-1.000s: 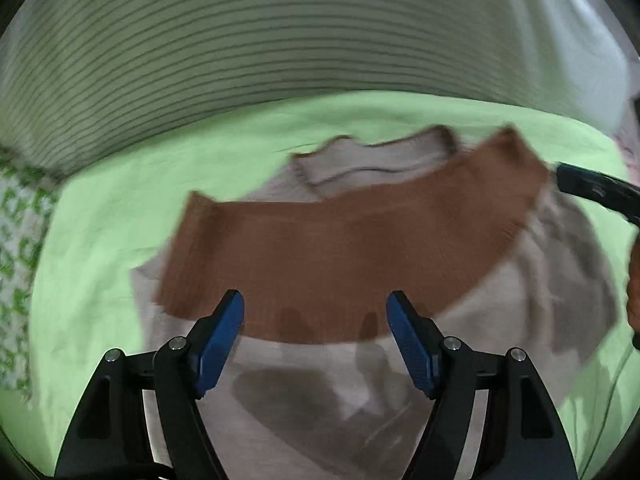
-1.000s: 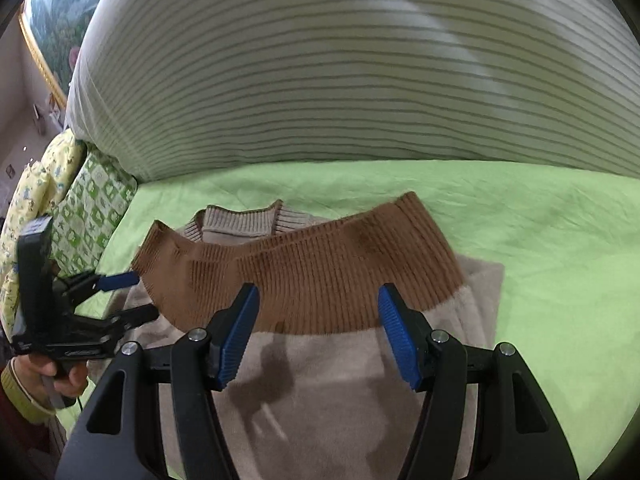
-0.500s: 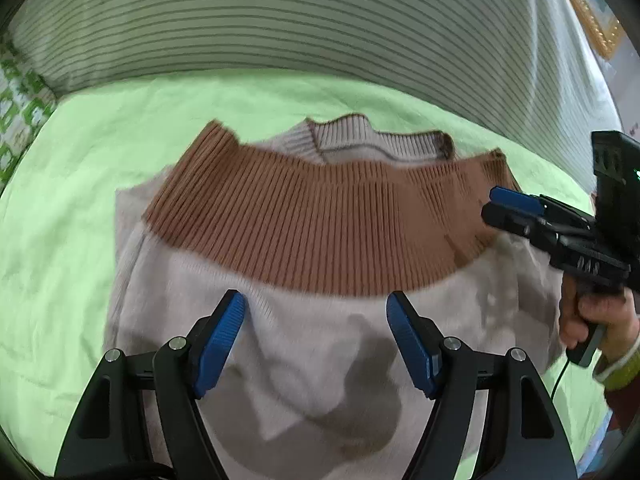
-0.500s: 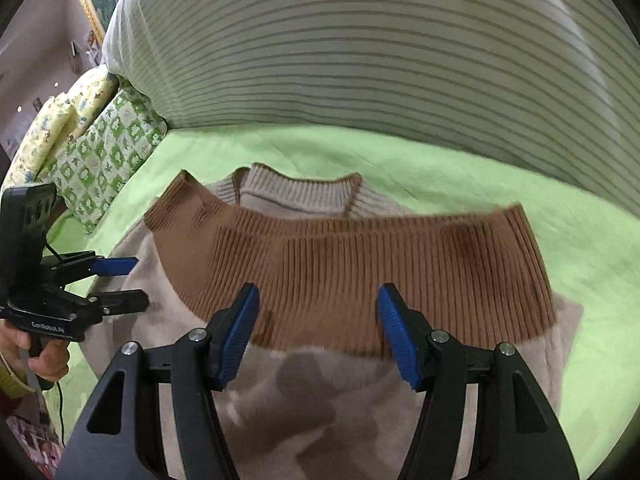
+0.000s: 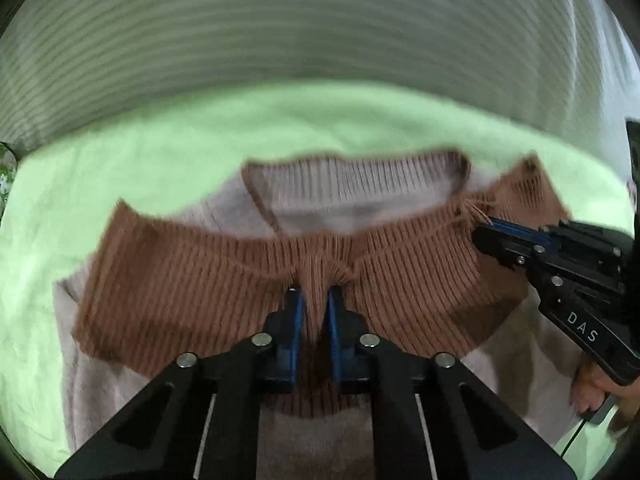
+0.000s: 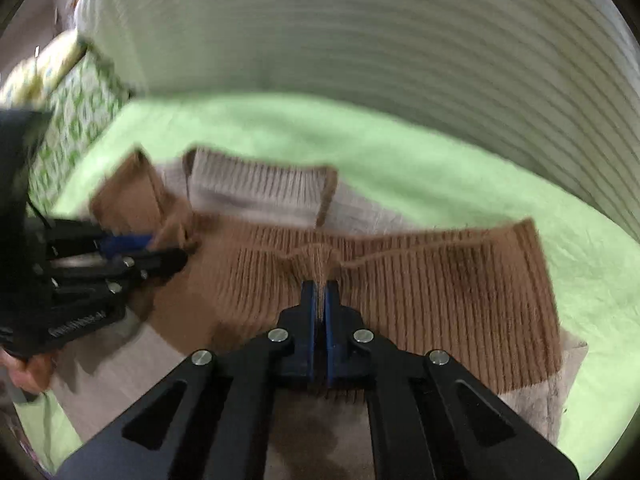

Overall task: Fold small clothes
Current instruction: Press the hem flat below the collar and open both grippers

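1. Looking along the left tool (image 5: pixel 316 300): its blue pads are pressed together on a bunched ridge of the brown ribbed band (image 5: pixel 192 280), which lies folded up across the pale sweater (image 5: pixel 360 196). The sweater is spread flat on the green bed cover (image 5: pixel 120 148), with a striped pillow (image 5: pixel 300 40) behind. This tool tilts steeply down at the cloth. At the right edge the right tool (image 5: pixel 486 226) reaches in from the side, pinching the band near the collar, with a hand (image 5: pixel 596 384) on its grip.

2. Looking along the right tool (image 6: pixel 320 284): its pads are shut tight on a thin pleat of the same brown band. It angles down less steeply than the other. At the left edge the left tool (image 6: pixel 160 246) comes in nearly level, gripping the band beside a raised brown corner.

3. Risk, as a judgement: both pinches hold only a small gather of stretchy rib. A quick or uneven lift could pull the knit free, or drag just the top layer, leaving the fold crooked and the band stretched. Both views are blurred, so grip depth is uncertain.
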